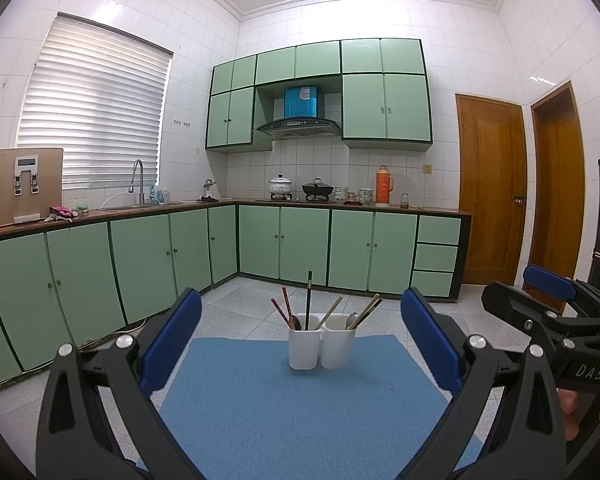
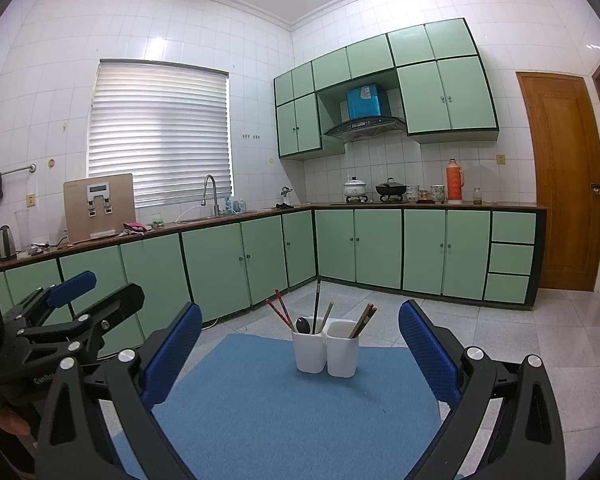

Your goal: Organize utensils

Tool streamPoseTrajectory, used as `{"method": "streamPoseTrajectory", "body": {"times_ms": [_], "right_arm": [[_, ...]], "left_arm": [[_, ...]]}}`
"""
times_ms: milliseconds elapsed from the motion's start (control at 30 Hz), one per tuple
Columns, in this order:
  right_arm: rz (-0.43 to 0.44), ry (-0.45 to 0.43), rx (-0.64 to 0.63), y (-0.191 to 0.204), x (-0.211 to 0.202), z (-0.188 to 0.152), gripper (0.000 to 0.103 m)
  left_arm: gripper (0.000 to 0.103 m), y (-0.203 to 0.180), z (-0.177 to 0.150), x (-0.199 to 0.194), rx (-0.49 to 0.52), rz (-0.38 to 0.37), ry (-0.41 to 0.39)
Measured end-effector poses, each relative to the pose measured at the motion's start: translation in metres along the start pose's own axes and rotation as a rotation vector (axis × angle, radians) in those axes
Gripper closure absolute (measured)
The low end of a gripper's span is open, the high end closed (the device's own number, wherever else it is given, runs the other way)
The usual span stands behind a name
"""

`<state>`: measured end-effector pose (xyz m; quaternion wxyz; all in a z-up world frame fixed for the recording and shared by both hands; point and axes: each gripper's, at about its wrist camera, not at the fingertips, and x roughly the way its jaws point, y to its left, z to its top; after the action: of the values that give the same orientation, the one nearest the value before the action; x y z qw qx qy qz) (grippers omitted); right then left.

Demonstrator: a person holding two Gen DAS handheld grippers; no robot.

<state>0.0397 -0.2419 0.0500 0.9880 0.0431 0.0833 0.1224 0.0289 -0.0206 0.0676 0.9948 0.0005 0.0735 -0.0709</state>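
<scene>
Two white utensil cups stand side by side at the far end of a blue mat. The left cup holds red chopsticks, a black chopstick, a tan chopstick and a dark spoon. The right cup holds a metal spoon and brown chopsticks. In the right wrist view the cups stand the same way on the mat. My left gripper is open and empty, short of the cups. My right gripper is open and empty too; it shows in the left wrist view.
The mat lies on a table over a pale tiled floor. Green cabinets run along the far walls with a sink, stove pots and an orange flask. Wooden doors are at the right. The left gripper shows at the left of the right wrist view.
</scene>
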Motion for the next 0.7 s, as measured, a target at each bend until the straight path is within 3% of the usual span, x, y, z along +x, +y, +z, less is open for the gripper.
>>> {"method": "streamPoseTrajectory", "body": {"times_ms": [700], "right_arm": [[0.0, 0.004, 0.001, 0.0012, 0.0015, -0.0017, 0.006]], "left_arm": [[0.006, -0.0001, 0.0057, -0.0003, 0.002, -0.001, 0.001]]}}
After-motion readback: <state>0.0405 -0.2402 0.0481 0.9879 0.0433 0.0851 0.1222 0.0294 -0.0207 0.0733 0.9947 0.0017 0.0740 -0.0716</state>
